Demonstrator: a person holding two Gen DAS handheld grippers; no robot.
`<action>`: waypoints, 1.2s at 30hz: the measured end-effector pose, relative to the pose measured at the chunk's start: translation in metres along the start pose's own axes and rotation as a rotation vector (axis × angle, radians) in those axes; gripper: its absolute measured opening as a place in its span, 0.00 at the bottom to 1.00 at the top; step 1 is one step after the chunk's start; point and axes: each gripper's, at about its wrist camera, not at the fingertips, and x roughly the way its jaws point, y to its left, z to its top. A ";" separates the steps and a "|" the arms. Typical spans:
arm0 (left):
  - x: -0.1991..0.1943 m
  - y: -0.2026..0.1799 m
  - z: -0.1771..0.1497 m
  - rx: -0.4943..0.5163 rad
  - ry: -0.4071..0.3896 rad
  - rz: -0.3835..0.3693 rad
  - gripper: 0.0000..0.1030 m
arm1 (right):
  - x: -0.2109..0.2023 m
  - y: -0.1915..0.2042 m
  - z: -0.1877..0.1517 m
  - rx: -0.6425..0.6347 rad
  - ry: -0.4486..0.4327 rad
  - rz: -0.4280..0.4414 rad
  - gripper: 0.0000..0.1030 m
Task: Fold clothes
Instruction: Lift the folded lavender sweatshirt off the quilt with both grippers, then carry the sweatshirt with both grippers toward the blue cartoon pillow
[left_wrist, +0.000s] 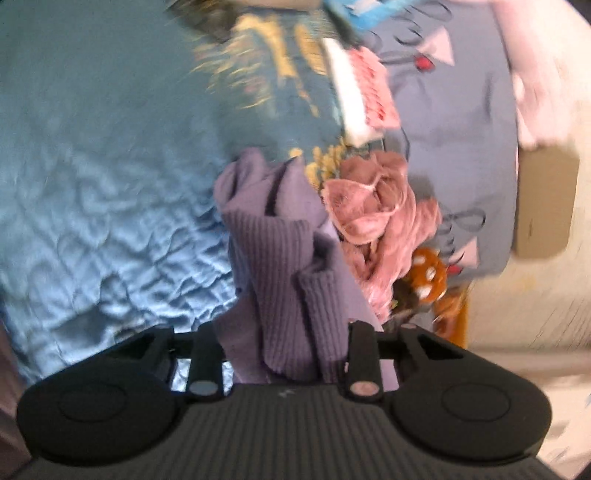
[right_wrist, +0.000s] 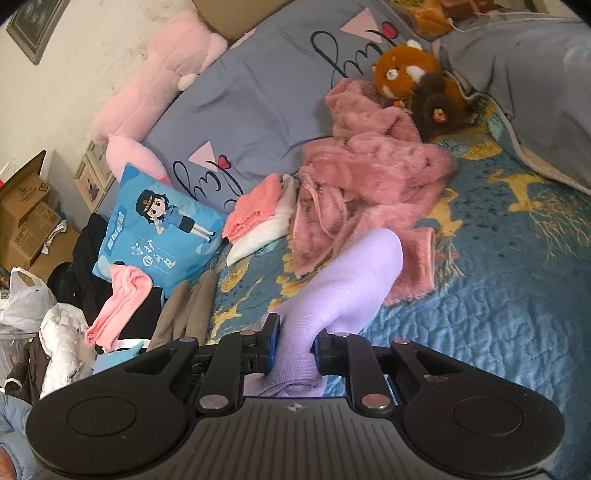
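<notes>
A purple ribbed knit garment (left_wrist: 280, 266) hangs bunched in my left gripper (left_wrist: 284, 354), whose fingers are shut on it above the blue quilted bedspread (left_wrist: 92, 206). The left wrist view is blurred. In the right wrist view, my right gripper (right_wrist: 295, 350) is shut on another part of the same lilac garment (right_wrist: 343, 284), which rises in a fold ahead of the jaws. A fluffy pink garment (right_wrist: 369, 184) lies crumpled on the bed beyond it and also shows in the left wrist view (left_wrist: 373, 218).
Folded coral and white clothes (right_wrist: 262, 214) lie beside a blue cartoon cushion (right_wrist: 159, 229). Plush toys (right_wrist: 417, 81) sit by grey pillows (right_wrist: 258, 92). Folded taupe and pink clothes (right_wrist: 177, 306) lie at the bed's left edge. Boxes (right_wrist: 26, 214) and bags stand beyond.
</notes>
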 end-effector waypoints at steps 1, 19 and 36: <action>-0.002 -0.010 0.002 0.051 -0.005 0.024 0.33 | -0.001 0.001 -0.002 -0.025 0.001 -0.015 0.16; -0.051 -0.139 -0.044 0.922 -0.210 0.345 0.33 | 0.001 0.065 -0.004 -0.507 -0.097 -0.093 0.16; 0.036 -0.259 0.172 1.157 -0.332 0.206 0.33 | 0.190 0.195 0.116 -0.780 -0.288 -0.175 0.15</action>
